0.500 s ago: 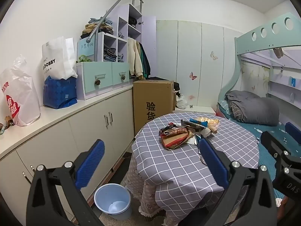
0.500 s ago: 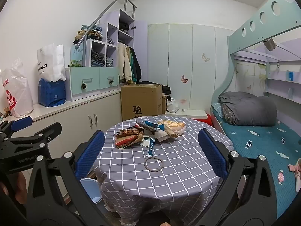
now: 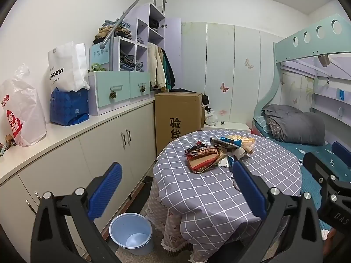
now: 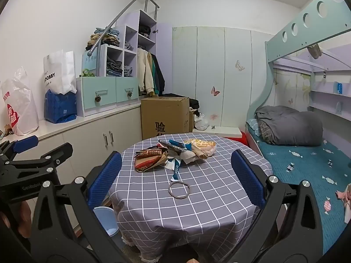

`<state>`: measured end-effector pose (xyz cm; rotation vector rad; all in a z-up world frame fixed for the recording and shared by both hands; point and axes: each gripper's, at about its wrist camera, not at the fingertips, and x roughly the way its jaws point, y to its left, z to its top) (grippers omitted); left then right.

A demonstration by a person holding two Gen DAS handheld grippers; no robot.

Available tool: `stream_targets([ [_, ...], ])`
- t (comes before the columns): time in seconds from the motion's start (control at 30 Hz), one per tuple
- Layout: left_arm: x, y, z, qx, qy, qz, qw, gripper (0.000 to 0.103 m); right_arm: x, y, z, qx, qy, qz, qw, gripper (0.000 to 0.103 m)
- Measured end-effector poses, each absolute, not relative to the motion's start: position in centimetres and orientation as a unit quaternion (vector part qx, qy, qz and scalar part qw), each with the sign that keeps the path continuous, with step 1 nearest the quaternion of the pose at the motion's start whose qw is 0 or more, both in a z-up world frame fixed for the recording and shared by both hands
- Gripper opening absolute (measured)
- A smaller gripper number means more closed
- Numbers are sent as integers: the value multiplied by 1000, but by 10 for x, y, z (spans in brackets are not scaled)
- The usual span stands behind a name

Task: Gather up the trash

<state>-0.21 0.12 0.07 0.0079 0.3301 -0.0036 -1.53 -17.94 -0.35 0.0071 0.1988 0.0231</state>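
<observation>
A pile of snack wrappers [image 3: 205, 156] lies on a round table with a grey checked cloth [image 3: 206, 197]; the pile also shows in the right wrist view [image 4: 158, 157], with a yellow bag [image 4: 200, 145] behind it and a rubber band [image 4: 178, 189] in front. A light blue trash bin [image 3: 131, 233] stands on the floor left of the table; its rim shows in the right wrist view [image 4: 104, 218]. My left gripper [image 3: 175, 194] is open and empty, short of the table. My right gripper [image 4: 175, 183] is open and empty above the table's near side.
A long white cabinet [image 3: 92, 144] with bags and drawers runs along the left wall. A cardboard box [image 3: 177, 118] stands behind the table. A bunk bed with a grey quilt [image 3: 294, 125] is at the right.
Both views have shifted very slightly; the grippers stay open and nothing on the table has moved.
</observation>
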Motion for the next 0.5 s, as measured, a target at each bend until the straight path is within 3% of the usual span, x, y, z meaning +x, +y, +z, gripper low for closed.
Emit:
stream_targets([
  [0.5,-1,0,0,7,166,-1,986,99,-13,-181,-5,5,99,12,995,98],
])
